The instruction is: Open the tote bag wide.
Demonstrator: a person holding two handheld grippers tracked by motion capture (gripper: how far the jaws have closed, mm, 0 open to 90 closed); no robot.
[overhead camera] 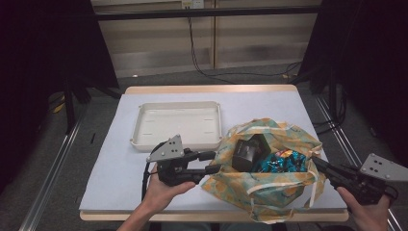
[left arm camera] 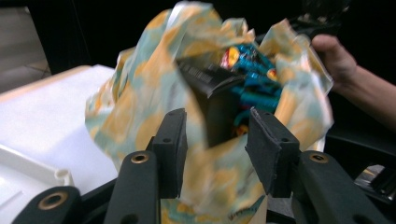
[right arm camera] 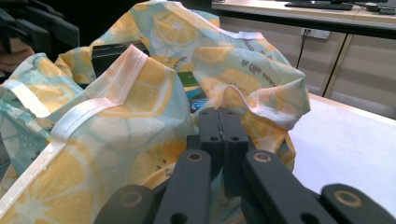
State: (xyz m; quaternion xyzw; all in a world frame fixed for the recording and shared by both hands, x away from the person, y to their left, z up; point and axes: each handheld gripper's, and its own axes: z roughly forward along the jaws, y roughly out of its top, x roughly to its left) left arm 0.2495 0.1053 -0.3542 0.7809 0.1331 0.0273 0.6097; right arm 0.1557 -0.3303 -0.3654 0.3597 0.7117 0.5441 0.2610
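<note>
A cloth bag (overhead camera: 250, 185) printed with lemons stands open on the table's front right. Inside it are a black box (overhead camera: 248, 151) and blue snack packets (overhead camera: 284, 161). My left gripper (overhead camera: 215, 161) is at the bag's left side. In the left gripper view its jaws (left arm camera: 219, 149) stand open, with the bag's cloth (left arm camera: 140, 93) bulging between them and the black box (left arm camera: 210, 79) just beyond. My right gripper (overhead camera: 315, 161) is at the bag's right rim. In the right gripper view it (right arm camera: 223, 135) is shut, pinching the bag's cloth (right arm camera: 116, 126) at its hem.
A white tray (overhead camera: 178, 125) lies empty behind the left gripper, near the table's middle. Pale mat (overhead camera: 120, 159) stretches to the left. The table's front edge runs close under both hands. Dark curtains and cables stand beyond the far edge.
</note>
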